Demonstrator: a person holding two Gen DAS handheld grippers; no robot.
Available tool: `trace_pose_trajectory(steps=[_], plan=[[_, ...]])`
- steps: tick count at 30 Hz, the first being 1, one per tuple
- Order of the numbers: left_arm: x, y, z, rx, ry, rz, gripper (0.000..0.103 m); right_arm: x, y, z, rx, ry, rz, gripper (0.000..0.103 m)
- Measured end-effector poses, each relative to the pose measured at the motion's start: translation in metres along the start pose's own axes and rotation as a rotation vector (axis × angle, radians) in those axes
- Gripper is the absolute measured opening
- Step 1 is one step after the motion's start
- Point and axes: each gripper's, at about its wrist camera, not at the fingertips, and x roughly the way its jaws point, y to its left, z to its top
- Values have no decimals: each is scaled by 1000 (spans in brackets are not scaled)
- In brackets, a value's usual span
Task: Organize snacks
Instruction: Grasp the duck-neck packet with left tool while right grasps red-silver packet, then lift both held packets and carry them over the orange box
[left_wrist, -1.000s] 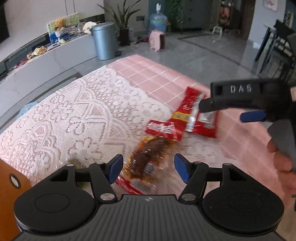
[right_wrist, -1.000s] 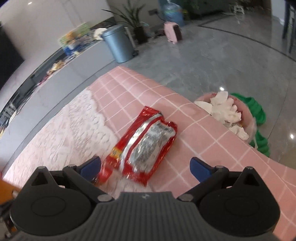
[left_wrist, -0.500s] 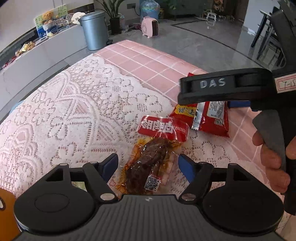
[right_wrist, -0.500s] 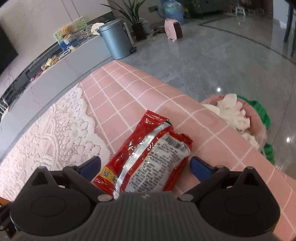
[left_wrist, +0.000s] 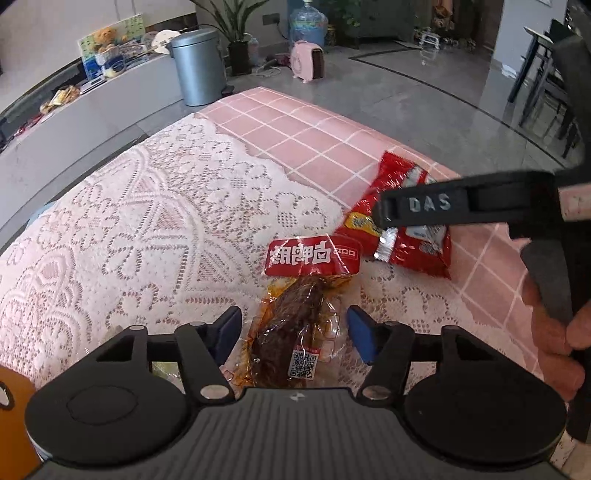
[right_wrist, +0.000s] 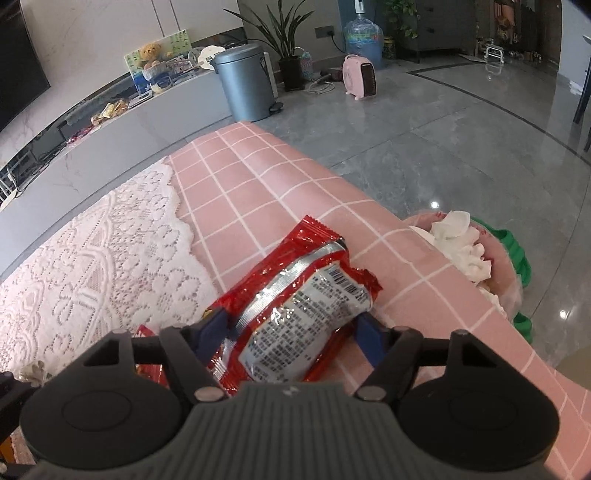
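Grasp step, both sides. Left hand-held gripper (left_wrist: 293, 334), jaws just closing, straddles clear meat snack pouch (left_wrist: 295, 332) (pads apart from it). Right hand-held gripper (right_wrist: 291, 332), jaws just closing, pinches red snack packet (right_wrist: 295, 310) on table (right_wrist: 258, 192). Next: left squeezes, both lift.

The left gripper (left_wrist: 293, 334) points steeply downward, its jaws having just been closing, with a clear meat pouch (left_wrist: 295, 332) between the blue pads (left_wrist: 227, 330) but not visibly pressed. The right gripper (right_wrist: 293, 332) also tilts down; its jaws have just been closing and its pads (right_wrist: 369, 341) now sit against the sides of a red snack packet (right_wrist: 295, 306). In the left wrist view, the right gripper's body lies toward three o'clock, gripped by the person's hand (left_wrist: 554, 332).
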Motion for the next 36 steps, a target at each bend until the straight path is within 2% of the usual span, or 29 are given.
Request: trace_pose_trajectory(steps=[5, 8, 11, 16, 28, 36], plan=[[-10, 11, 0, -76, -28, 8, 69, -10, -1, -4, 4, -13, 16, 65], [-14, 18, 0, -120, -37, 11, 68, -19, -3, -6, 13, -44, 38, 51], [-17, 24, -1, -153, -42, 26, 67, -27, -3, -6, 14, -70, 56, 45], [-28, 29, -1, -210, -75, 3, 65, -38, -3, -8, 20, -104, 104, 36], [-75, 27, -11, -312, -160, -10, 65, -74, 2, -18, -17, -184, 214, 35], [-126, 28, -37, -378, -211, 12, 65, -104, 7, -46, 18, -119, 283, 35]])
